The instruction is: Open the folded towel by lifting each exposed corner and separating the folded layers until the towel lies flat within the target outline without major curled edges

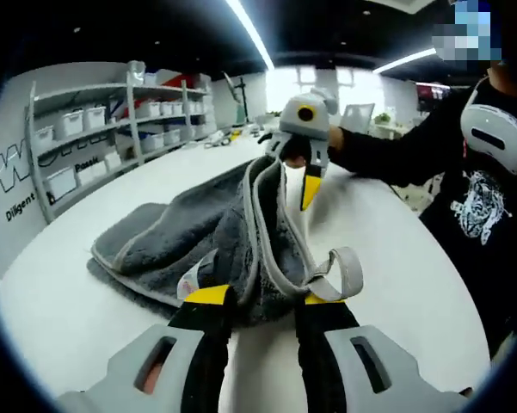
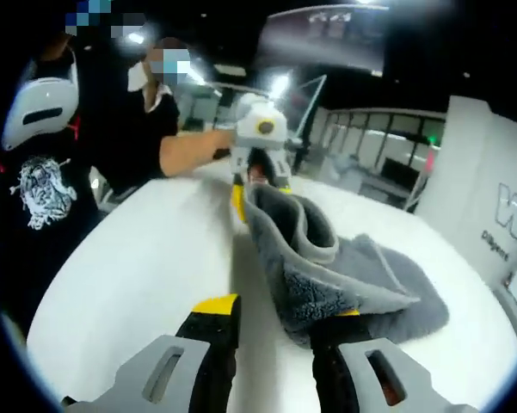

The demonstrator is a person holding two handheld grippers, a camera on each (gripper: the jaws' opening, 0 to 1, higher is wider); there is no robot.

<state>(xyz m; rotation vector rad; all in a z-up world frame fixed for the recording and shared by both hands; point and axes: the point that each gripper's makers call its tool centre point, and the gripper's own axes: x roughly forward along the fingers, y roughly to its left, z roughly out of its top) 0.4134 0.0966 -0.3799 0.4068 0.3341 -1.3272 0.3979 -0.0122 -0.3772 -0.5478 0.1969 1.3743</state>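
Grey towel (image 1: 198,232) on white table (image 1: 396,258), part lifted and stretched between two grippers. Left gripper view: left gripper (image 1: 260,299), black jaws w/ yellow tips, rises from bottom edge; jaws sit either side of towel's near edge, w/ hemmed border, hanging loop (image 1: 340,274) and small label (image 1: 192,280) between them, pinching towel fabric. Far end of raised fold is held by right gripper (image 1: 303,168), grey housing, yellow-tipped jaws closed on towel corner, gripped by person's hand (image 1: 335,138) in black sleeve. Rest of towel lies heaped on table to left, layers still folded over, one edge flat on surface. Shelves (image 1: 112,129) w/ white bins stand behind table at left. Right gripper view: right gripper (image 2: 275,314) at bottom, jaws clamped on near towel corner; towel (image 2: 353,275) runs away as a raised ridge to left gripper (image 2: 256,176) at far end, remainder spread on table (image 2: 138,267) to right. Person in black printed shirt (image 2: 43,189) at left.
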